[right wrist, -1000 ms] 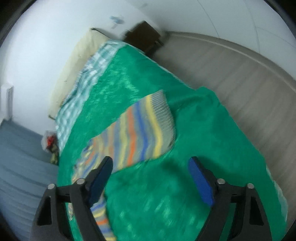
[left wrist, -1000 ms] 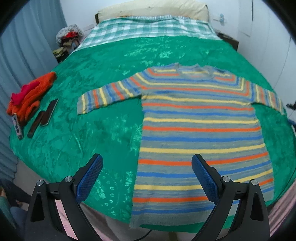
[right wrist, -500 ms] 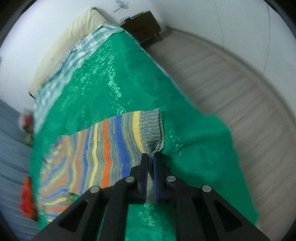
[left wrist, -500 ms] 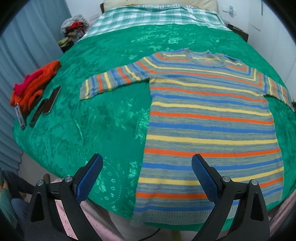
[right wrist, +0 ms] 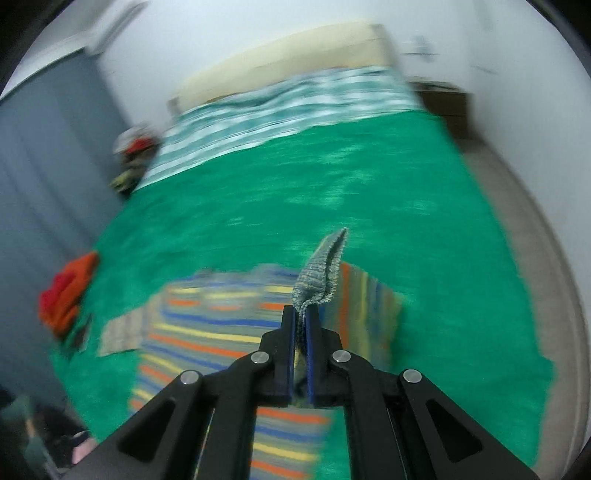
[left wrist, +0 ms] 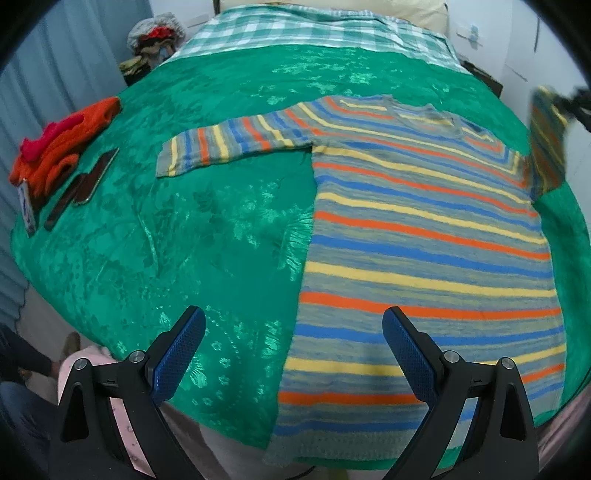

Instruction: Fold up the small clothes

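Note:
A striped sweater [left wrist: 424, 236] in grey, blue, orange and yellow lies flat on the green bedspread [left wrist: 207, 229], one sleeve stretched left. My left gripper [left wrist: 293, 354] is open and empty above the sweater's lower left hem. My right gripper [right wrist: 301, 314] is shut on the grey cuff of the other sleeve [right wrist: 321, 269] and holds it lifted above the sweater body [right wrist: 221, 332]. In the left wrist view that raised sleeve [left wrist: 546, 147] hangs at the far right.
A red-orange garment [left wrist: 62, 147] lies at the bed's left edge, with dark flat objects [left wrist: 85, 184] beside it. A checked sheet [left wrist: 295, 29] and pillow lie at the head. A clothes heap [left wrist: 151, 48] sits beyond the bed. Floor lies right of the bed [right wrist: 546, 240].
My right gripper shut on the right sleeve's cuff, lifted it and swung it over the sweater body. My left gripper stayed open and drifted slightly left.

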`<act>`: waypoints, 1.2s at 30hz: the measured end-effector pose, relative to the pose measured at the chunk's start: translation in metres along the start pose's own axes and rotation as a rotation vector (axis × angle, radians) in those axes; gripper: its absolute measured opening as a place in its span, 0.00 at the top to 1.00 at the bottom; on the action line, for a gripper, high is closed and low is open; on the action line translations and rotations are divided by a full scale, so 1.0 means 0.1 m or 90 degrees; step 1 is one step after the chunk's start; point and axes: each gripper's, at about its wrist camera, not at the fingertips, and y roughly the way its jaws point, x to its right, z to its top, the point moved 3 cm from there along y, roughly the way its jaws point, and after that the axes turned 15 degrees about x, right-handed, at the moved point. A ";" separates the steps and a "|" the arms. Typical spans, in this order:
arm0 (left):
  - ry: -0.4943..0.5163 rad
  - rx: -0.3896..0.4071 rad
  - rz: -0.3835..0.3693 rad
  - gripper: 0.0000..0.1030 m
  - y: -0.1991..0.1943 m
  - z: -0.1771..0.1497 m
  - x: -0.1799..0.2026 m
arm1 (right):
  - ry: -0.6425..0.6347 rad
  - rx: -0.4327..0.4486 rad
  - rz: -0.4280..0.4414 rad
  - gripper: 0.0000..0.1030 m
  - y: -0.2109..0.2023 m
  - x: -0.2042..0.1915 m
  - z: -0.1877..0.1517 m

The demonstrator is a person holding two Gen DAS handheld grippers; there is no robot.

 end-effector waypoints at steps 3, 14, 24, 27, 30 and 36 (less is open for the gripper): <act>-0.010 0.002 0.005 0.05 0.07 -0.04 -0.09 | 0.007 -0.019 0.061 0.93 0.41 -0.53 -0.08; -0.054 -0.012 0.006 0.05 0.26 -0.32 -0.33 | 0.169 -0.127 0.126 0.29 1.26 -0.36 -0.72; -0.004 -0.010 0.004 0.05 0.21 -0.36 -0.15 | 0.052 -0.159 -0.142 0.62 1.13 0.53 -1.28; 0.015 -0.011 -0.018 0.05 0.20 -0.35 0.01 | -0.001 -0.135 -0.099 0.57 0.76 0.26 -1.28; 0.038 -0.005 -0.053 0.05 0.15 -0.32 0.21 | -0.070 -0.157 -0.070 0.57 0.41 -0.08 -1.56; 0.140 -0.112 -0.107 0.05 0.25 -0.72 0.60 | -0.090 -0.268 -0.041 0.56 -0.26 -0.50 -2.67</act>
